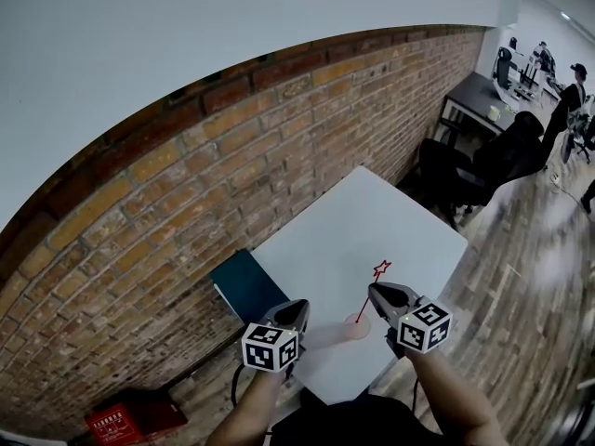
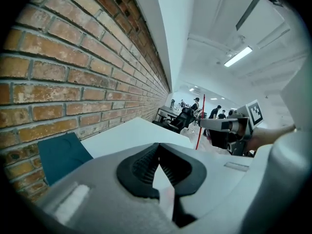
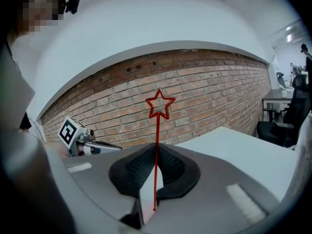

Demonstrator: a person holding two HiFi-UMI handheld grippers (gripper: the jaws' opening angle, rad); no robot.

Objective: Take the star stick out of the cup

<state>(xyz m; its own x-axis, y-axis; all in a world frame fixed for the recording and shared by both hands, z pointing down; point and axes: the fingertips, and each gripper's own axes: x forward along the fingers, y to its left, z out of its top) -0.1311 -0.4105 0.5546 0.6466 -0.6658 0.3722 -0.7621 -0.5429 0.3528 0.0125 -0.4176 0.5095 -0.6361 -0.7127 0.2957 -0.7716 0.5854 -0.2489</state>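
Note:
A thin red star stick [image 1: 370,295] leans up out of a pale, see-through pinkish cup [image 1: 346,331] near the front edge of the white table [image 1: 372,221]. My right gripper [image 1: 375,293] is shut on the stick's shaft, and in the right gripper view the stick [image 3: 156,150] runs up between the dark pads to its star [image 3: 160,104]. My left gripper [image 1: 300,316] is at the cup's left side, its jaws closed on the thin pale cup wall [image 2: 165,194]. In the left gripper view the stick [image 2: 198,130] rises beside the right gripper [image 2: 214,123].
A dark teal flat thing [image 1: 246,284] lies at the table's left edge against the brick wall [image 1: 186,203]. A red box [image 1: 130,418] sits on the floor below. Black office chairs [image 1: 483,165], desks and standing people fill the far right.

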